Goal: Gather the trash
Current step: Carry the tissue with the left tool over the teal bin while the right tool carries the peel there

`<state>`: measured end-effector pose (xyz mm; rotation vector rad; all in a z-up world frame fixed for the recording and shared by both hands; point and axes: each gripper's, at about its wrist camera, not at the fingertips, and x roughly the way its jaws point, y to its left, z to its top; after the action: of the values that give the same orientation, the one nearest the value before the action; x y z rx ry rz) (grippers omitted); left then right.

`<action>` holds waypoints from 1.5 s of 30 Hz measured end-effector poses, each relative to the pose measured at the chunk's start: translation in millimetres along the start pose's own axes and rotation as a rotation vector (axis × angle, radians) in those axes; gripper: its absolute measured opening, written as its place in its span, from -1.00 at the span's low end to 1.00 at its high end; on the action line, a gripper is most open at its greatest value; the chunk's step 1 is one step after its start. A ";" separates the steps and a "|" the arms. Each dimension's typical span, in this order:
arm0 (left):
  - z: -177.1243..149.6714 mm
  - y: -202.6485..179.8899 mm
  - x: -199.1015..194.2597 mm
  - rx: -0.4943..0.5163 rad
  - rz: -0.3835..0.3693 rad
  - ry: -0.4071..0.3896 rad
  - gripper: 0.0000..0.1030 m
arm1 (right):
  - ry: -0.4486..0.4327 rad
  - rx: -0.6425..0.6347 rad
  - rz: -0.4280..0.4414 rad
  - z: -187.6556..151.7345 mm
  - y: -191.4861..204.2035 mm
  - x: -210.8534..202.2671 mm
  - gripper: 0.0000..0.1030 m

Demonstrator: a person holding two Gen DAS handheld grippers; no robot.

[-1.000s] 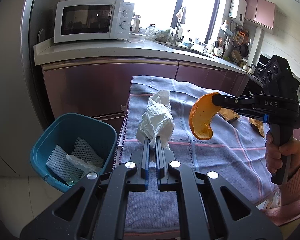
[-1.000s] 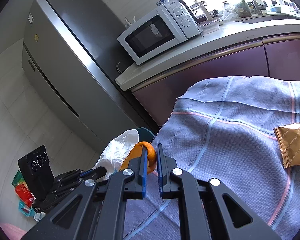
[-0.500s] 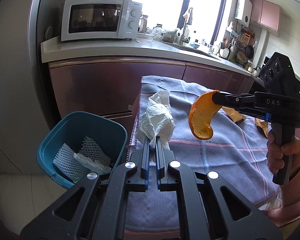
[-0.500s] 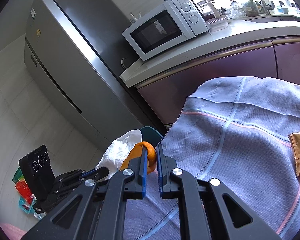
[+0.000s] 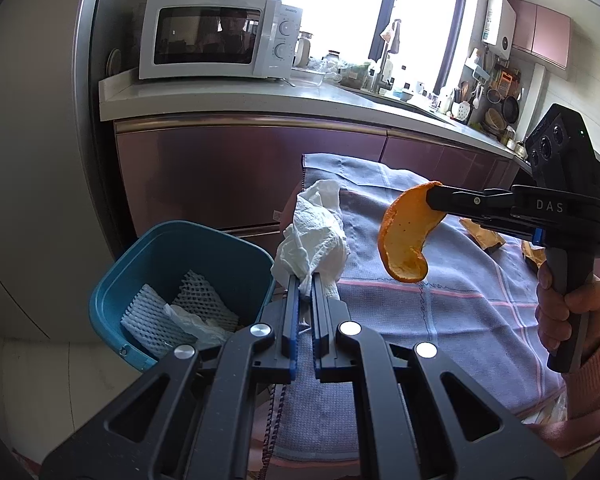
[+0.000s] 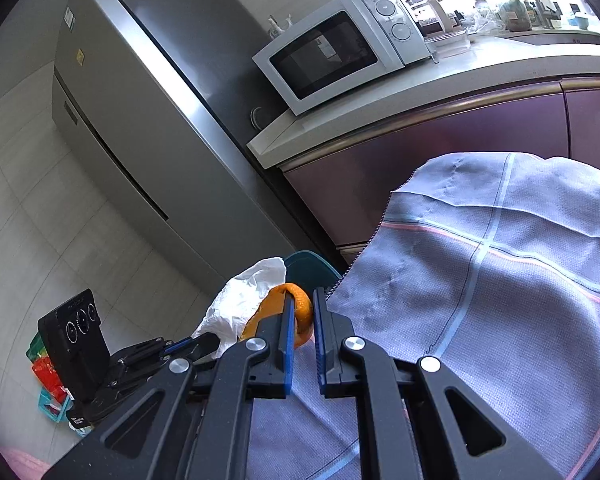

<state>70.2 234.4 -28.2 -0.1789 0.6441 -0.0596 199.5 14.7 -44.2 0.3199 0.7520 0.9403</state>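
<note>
Both tongs are loaded and clamped nearly shut. Left gripper [image 5: 305, 280] pinches a crumpled paper towel [image 5: 316, 236] by its lower folds, the wad standing up past the fingertips, in the air over the near corner of the blue-grey checked tablecloth [image 5: 440, 320], just beside the teal waste bin [image 5: 112, 292]. Right gripper [image 5: 434, 200] holds a curved orange peel [image 5: 404, 240] by its top edge; the rest of the peel hangs free below the jaws over the cloth, further from the bin than the towel. The bin sits on the floor off the table edge, with white foam fruit nets [image 5: 204, 300] and paper in it. Handling: the towel is very light and soft and compresses to nothing, so the pinch works anywhere, but it may cling to the pads on release. The peel is light and semi-stiff with a waxy rind; an edge grip is thin and could pivot or slip if swung, so a deeper bite across the curve is safer. Two brown snack wrappers [image 5: 484, 236] are left on the cloth: flat, crinkly, best taken at a raised edge.
</note>
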 end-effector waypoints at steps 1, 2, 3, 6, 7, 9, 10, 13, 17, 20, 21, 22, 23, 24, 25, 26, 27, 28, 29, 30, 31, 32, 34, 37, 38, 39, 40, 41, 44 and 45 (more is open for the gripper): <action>-0.1 1.1 -0.1 -0.001 0.004 0.000 -0.89 | 0.001 -0.001 0.001 0.7 0.8 1.5 -0.85; -0.2 1.9 -0.5 -0.002 0.007 -0.001 -0.89 | 0.002 -0.003 0.002 1.0 1.6 2.9 -0.85; -0.3 3.1 -0.8 -0.004 0.010 -0.001 -0.89 | 0.004 -0.004 0.004 2.0 2.5 4.3 -0.85; -0.8 6.7 -0.7 -0.011 0.021 0.001 -0.89 | 0.010 -0.007 0.008 3.8 5.3 8.8 -0.85; -0.8 8.0 -0.8 -0.013 0.024 0.001 -0.89 | 0.012 -0.009 0.009 3.9 6.3 10.3 -0.85; -0.7 11.4 -0.7 -0.017 0.032 0.001 -0.89 | 0.016 -0.011 0.013 4.7 8.1 13.1 -0.85; -0.8 13.0 -0.9 -0.020 0.036 0.001 -0.89 | 0.018 -0.012 0.015 5.4 8.6 14.3 -0.85; -0.6 17.5 -0.2 -0.026 0.046 0.001 -0.89 | 0.021 -0.015 0.020 5.9 10.5 17.5 -0.85; -1.3 21.6 -0.5 -0.031 0.058 0.001 -0.89 | 0.028 -0.018 0.024 7.4 11.6 21.6 -0.85; -1.6 23.9 -0.8 -0.034 0.065 0.001 -0.89 | 0.034 -0.016 0.029 8.2 11.7 24.5 -0.85; -1.8 24.6 -0.9 -0.035 0.068 0.001 -0.89 | 0.037 -0.014 0.030 8.5 11.4 25.6 -0.85; -1.6 25.5 -0.7 -0.036 0.070 0.001 -0.89 | 0.040 -0.013 0.031 8.7 10.9 26.6 -0.85; -1.8 26.5 -0.6 -0.038 0.072 0.001 -0.89 | 0.042 -0.013 0.031 8.7 10.8 27.6 -0.85; -2.0 27.3 -0.4 -0.040 0.074 0.002 -0.89 | 0.045 -0.012 0.031 8.9 10.1 28.8 -0.85; -2.2 28.2 -0.2 -0.042 0.077 0.002 -0.89 | 0.049 -0.009 0.034 9.3 9.5 30.0 -0.85; -2.2 29.4 -0.1 -0.043 0.079 0.003 -0.89 | 0.052 -0.008 0.036 9.3 9.3 30.9 -0.85; -2.5 30.5 0.2 -0.045 0.080 0.004 -0.89 | 0.055 -0.008 0.037 9.3 9.5 31.9 -0.85; -3.0 31.8 -0.1 -0.048 0.083 0.005 -0.89 | 0.058 -0.009 0.037 9.7 10.1 33.7 -0.85; -3.3 32.8 0.3 -0.049 0.085 0.006 -0.89 | 0.060 -0.011 0.037 9.8 10.5 34.6 -0.85; -3.7 33.9 0.7 -0.051 0.088 0.007 -0.89 | 0.062 -0.012 0.037 10.4 11.8 36.3 -0.85; -4.1 35.1 1.0 -0.054 0.089 0.009 -0.89 | 0.064 -0.013 0.037 10.7 12.5 37.7 -0.85; -4.4 35.8 1.4 -0.056 0.091 0.010 -0.89 | 0.067 -0.014 0.037 11.4 13.3 39.5 -0.85; -5.2 37.7 2.2 -0.059 0.097 0.012 -0.89 | 0.073 -0.016 0.038 11.9 14.7 42.5 -0.85; -6.2 40.5 3.3 -0.062 0.108 0.015 -0.89 | 0.083 -0.021 0.038 13.1 17.5 47.7 -0.85; -6.5 41.8 3.8 -0.063 0.112 0.016 -0.89 | 0.086 -0.023 0.037 13.4 18.4 49.4 -0.85; -6.9 41.9 3.9 -0.064 0.115 0.016 -0.89 | 0.090 -0.025 0.036 13.7 19.2 51.6 -0.85; -7.1 43.2 4.6 -0.066 0.120 0.017 -0.89 | 0.094 -0.026 0.036 14.1 20.0 53.7 -0.85; -7.5 44.9 5.4 -0.068 0.124 0.019 -0.89 | 0.098 -0.028 0.035 14.3 20.8 56.0 -0.85; -8.7 49.0 8.2 -0.075 0.136 0.027 -0.89 | 0.109 -0.035 0.033 14.5 23.1 62.3 -0.85; -9.2 50.6 9.4 -0.078 0.139 0.031 -0.89 | 0.113 -0.037 0.033 14.4 23.6 64.3 -0.85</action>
<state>72.1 281.7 -50.3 -0.2085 0.6885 0.0974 218.7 81.8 -49.2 0.2489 0.8336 1.0083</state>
